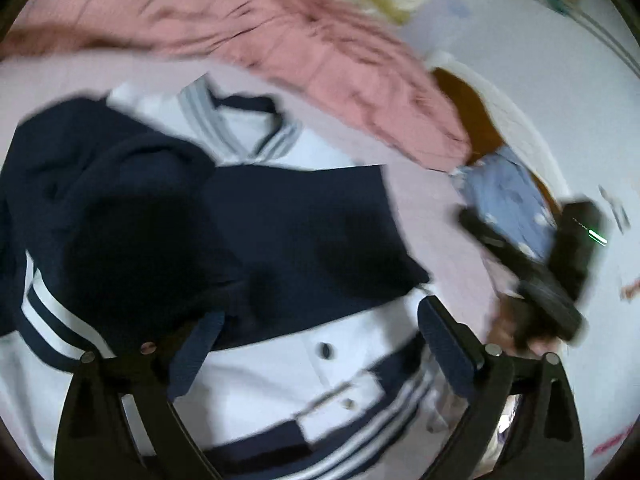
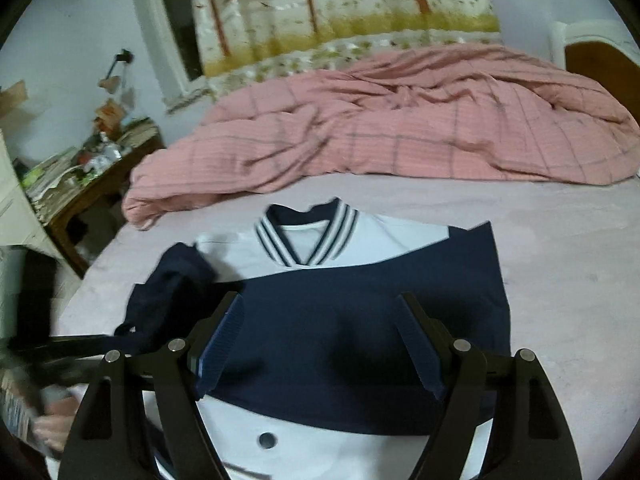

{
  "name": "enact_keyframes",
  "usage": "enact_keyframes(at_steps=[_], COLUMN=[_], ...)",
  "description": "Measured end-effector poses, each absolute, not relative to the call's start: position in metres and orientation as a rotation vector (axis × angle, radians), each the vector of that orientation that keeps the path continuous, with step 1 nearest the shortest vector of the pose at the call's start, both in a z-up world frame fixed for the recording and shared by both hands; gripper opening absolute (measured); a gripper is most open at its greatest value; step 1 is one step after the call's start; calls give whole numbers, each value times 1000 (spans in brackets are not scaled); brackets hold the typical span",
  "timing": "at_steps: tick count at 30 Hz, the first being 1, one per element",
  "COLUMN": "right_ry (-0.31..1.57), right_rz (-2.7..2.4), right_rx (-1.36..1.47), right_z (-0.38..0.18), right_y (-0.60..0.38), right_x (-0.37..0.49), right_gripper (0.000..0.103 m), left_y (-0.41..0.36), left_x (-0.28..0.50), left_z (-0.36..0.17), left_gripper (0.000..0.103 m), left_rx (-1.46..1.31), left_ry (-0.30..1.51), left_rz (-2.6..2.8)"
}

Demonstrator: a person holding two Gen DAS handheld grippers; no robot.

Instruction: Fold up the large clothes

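Hovering wide-jawed and empty, the left gripper [image 1: 320, 344] and right gripper [image 2: 320, 344] hang over the navy-and-white varsity jacket [image 2: 352, 320], lying flat on the pale pink bedsheet [image 2: 560, 280]. Bare sheet at three o'clock; a crumpled pink quilt [image 2: 400, 120] borders twelve, a cluttered side table [image 2: 92, 172] at ten.

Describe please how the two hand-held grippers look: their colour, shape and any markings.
Both are black. The left hand-held gripper and the right hand-held gripper each have two flat, angular fingers with triangular cut-outs, joined by round silver pivot pins. The inner pads are dark blue and ribbed. In the left wrist view, the right tool's black body shows a small green light. No cables are visible.
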State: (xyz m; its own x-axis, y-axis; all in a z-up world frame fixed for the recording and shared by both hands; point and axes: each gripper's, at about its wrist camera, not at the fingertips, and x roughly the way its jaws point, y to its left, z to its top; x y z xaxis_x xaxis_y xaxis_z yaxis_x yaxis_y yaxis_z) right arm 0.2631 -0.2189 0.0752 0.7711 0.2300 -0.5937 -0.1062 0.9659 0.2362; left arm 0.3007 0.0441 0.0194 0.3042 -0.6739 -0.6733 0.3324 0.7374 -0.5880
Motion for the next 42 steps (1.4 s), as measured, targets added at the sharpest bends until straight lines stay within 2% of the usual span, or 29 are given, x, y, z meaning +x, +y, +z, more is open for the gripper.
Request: enact_keyframes(at_steps=[2, 5, 10, 16, 21, 27, 33, 42], right_ry=[644, 626, 622, 606, 584, 602, 670, 803], right_rz=[165, 134, 68, 61, 76, 213, 450, 437], right_rx=[153, 110, 80, 96, 64, -83, -144, -372], right_z=[80, 84, 83, 87, 89, 77, 58, -18], right_y=[-212, -208, -212, -218, -205, -133, -33, 85], right_x=[256, 252, 255, 252, 246, 234, 234, 253], right_gripper=[79, 79, 79, 79, 79, 76, 70, 70], left_y=[45, 43, 21, 31, 66, 116, 156, 230], left_x=[312, 318, 293, 235, 200, 196, 207, 230], left_z=[2, -15, 16, 90, 135, 154, 159, 145], left_gripper=[80, 74, 75, 90, 90, 90, 90, 90], left_rx=[-365, -343, -150, -17, -7, -1, -46, -232], left_ry=[1115, 1161, 1069, 758, 535, 328, 291, 354], left_rz=[-627, -584, -591, -429, -322, -108, -8, 70])
